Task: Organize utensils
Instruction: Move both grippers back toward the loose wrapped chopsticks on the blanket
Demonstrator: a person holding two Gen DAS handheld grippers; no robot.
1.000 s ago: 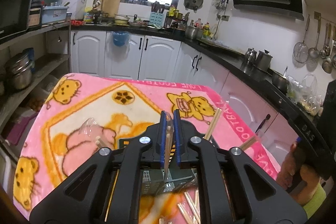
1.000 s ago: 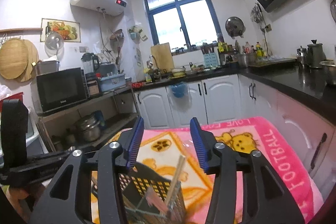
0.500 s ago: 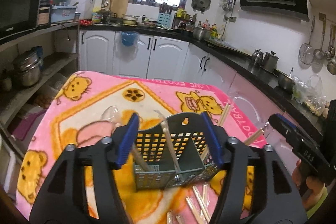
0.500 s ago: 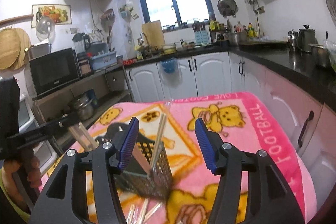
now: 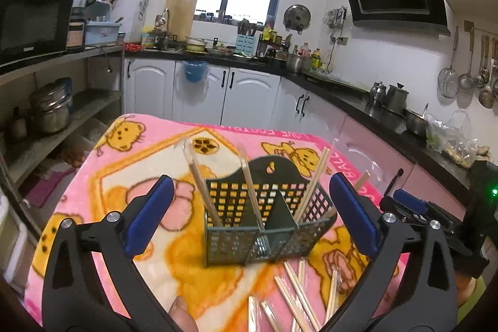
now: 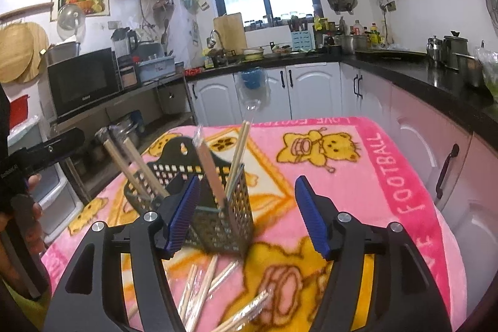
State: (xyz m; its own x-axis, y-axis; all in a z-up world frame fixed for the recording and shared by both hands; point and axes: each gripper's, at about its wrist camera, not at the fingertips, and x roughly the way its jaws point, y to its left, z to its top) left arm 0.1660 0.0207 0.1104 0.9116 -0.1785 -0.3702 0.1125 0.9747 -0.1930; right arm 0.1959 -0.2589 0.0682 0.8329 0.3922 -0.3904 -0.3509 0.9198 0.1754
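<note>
A dark green perforated utensil holder (image 5: 236, 238) (image 6: 230, 217) stands on the pink bear blanket (image 5: 149, 151). Several wrapped chopsticks (image 5: 199, 176) lean upright in its compartments. More loose chopsticks (image 5: 295, 291) (image 6: 202, 285) lie on the blanket in front of it. My left gripper (image 5: 250, 182) hangs just short of the holder, its jaws opening wide with nothing pressed between them. My right gripper (image 6: 247, 181) is low over the blanket by the holder's near right corner, its jaws also opening and empty.
The blanket's far and right parts (image 6: 358, 176) bear nothing. White cabinets (image 5: 199, 95) and a black counter (image 5: 358, 101) run behind and along the right. Shelves with pots (image 5: 53, 111) stand at the left. A hand (image 6: 28, 207) holds the other gripper at the left edge.
The left gripper was shut on a wrapped chopstick over the holder; it has let go, opened wide and drawn back. The right gripper has sunk toward the blanket with its jaws wider.
</note>
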